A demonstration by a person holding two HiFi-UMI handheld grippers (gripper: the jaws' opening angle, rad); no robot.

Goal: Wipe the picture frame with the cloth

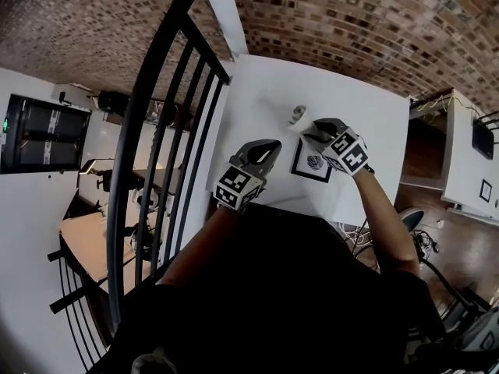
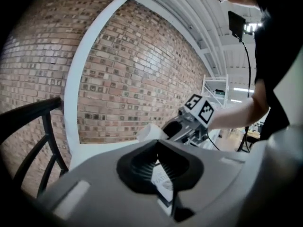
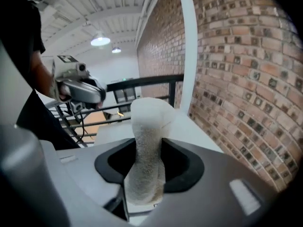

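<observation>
The picture frame (image 1: 311, 163), black-edged with a white mat, lies on the white table (image 1: 257, 92). My right gripper (image 1: 312, 135) hovers over the frame's far edge, shut on a white fuzzy cloth (image 3: 147, 145). The cloth's tip (image 1: 297, 114) sticks out past the jaws. My left gripper (image 1: 269, 148) is just left of the frame, with a strip of bare table between them. In the left gripper view its jaws (image 2: 158, 148) meet at the tips, and the frame (image 2: 163, 181) shows below through the gap. The right gripper (image 2: 177, 129) appears there too, straight ahead.
A black metal railing (image 1: 156, 131) runs along the table's left side. A brick wall (image 1: 351, 22) stands behind the table. Right of the table are a white shelf unit (image 1: 468, 154) and a drop to the floor.
</observation>
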